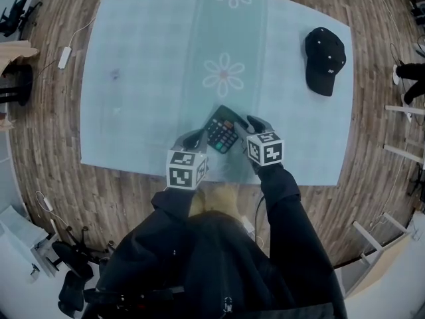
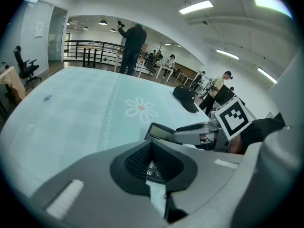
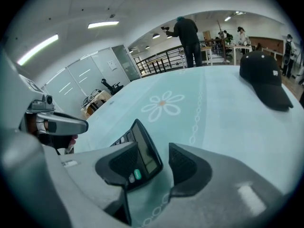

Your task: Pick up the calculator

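Note:
A dark calculator (image 1: pixel 222 133) with coloured keys lies tilted near the front edge of the pale blue tablecloth (image 1: pixel 146 78). My left gripper (image 1: pixel 198 138) is shut on its near left end; in the left gripper view the keys (image 2: pixel 151 171) show in the narrow slot between the pads of the left gripper (image 2: pixel 153 163). My right gripper (image 1: pixel 249 125) stands open around the display end. In the right gripper view the calculator (image 3: pixel 145 156) leans by the left pad of the right gripper (image 3: pixel 159 163), with a gap to the right pad.
A black cap (image 1: pixel 325 58) lies at the table's far right. A white adapter with a cable (image 1: pixel 64 57) sits on the wooden floor to the left. Office chairs and people stand in the room beyond the table.

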`<move>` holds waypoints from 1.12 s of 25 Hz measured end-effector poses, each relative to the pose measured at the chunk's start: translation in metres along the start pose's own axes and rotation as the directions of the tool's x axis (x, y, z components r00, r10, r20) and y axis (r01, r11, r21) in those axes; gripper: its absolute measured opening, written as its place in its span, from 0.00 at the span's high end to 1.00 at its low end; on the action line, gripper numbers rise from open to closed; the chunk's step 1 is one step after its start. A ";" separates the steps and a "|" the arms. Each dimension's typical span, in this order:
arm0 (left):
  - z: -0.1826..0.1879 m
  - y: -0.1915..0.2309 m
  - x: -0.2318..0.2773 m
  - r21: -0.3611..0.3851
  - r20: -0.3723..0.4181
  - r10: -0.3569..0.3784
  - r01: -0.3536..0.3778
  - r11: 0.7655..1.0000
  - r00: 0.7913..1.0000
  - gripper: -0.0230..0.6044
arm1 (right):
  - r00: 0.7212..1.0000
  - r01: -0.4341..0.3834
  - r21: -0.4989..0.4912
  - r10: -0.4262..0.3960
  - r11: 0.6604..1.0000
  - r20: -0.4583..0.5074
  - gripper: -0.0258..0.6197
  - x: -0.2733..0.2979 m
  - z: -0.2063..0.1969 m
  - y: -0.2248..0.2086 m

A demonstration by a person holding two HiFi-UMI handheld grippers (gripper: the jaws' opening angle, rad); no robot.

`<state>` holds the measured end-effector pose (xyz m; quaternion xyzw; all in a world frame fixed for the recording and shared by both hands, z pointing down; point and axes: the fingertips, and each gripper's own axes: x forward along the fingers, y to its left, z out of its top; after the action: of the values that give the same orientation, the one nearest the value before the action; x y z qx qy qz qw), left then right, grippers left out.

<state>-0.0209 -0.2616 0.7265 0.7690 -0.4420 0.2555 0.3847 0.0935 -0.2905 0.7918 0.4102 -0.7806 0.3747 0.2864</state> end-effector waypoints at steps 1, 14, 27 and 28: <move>0.001 0.001 -0.001 -0.001 0.002 0.000 0.000 1.000 1.000 0.96 | 1.000 -0.026 0.000 0.026 1.000 -0.007 0.66 0.003 -0.001 0.000; -0.011 0.016 -0.013 -0.023 0.010 0.024 -0.024 0.999 1.000 0.96 | 0.947 -0.320 0.211 0.320 0.924 0.034 0.83 0.014 -0.010 0.021; 0.010 -0.005 -0.046 0.014 0.102 0.010 -0.011 1.000 0.995 0.96 | 0.972 -0.184 0.171 0.153 0.968 0.176 0.88 -0.059 0.025 0.058; 0.014 -0.006 -0.052 0.019 0.118 0.014 -0.016 1.000 0.993 0.96 | 0.970 -0.160 0.165 0.124 0.973 0.207 0.88 -0.071 0.033 0.059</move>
<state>-0.0396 -0.2460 0.6776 0.7831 -0.4672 0.2170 0.3485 0.0741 -0.2650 0.6992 0.4121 -0.7953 0.4212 0.1423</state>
